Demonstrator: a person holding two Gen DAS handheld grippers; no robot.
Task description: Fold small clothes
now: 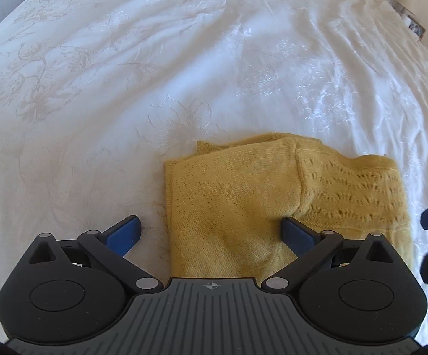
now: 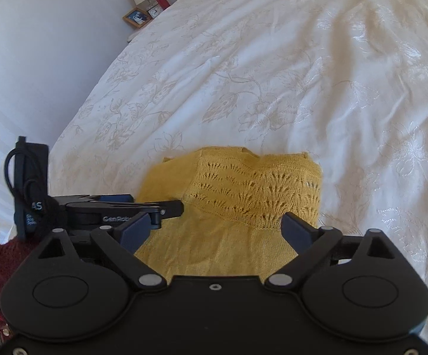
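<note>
Though no container in sight, folded yellow knit [image 1: 243, 201] on white bedspread [image 1: 184, 59], both claws [image 1: 211, 232] [image 2: 215, 227] open, empty.

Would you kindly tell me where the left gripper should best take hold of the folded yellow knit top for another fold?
Probably the plain-knit left edge of the yellow knit top, approached from the bedspread side. That edge lies straight with bare cover beside it, and the left gripper, jaws open, already straddles it.
</note>
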